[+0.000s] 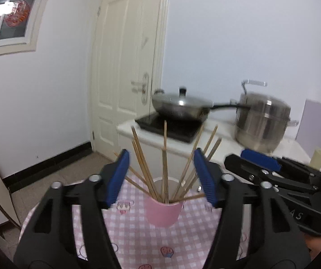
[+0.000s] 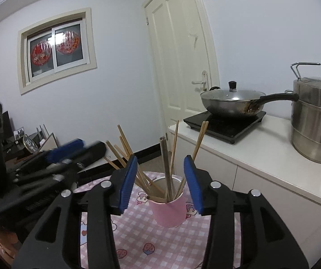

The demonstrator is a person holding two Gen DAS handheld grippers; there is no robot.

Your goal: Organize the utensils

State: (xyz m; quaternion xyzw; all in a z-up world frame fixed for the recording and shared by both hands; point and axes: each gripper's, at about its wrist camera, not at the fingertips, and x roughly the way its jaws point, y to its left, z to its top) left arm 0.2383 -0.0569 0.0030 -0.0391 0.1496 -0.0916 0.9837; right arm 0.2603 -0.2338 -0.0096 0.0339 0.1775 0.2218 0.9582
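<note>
Behind the pink cup (image 1: 163,210) of chopsticks (image 1: 165,163) stands a wok (image 1: 180,107); both grippers' jaws gape empty.

pink cup (image 1: 163,210), pink-and-white checked tablecloth (image 1: 135,235), tan chopsticks (image 1: 165,157), silver steamer pot (image 2: 317,121), cream door (image 2: 178,56)

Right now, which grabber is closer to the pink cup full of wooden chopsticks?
Hard to tell. The left gripper and right gripper both frame the pink cup, open and apart from it.
</note>
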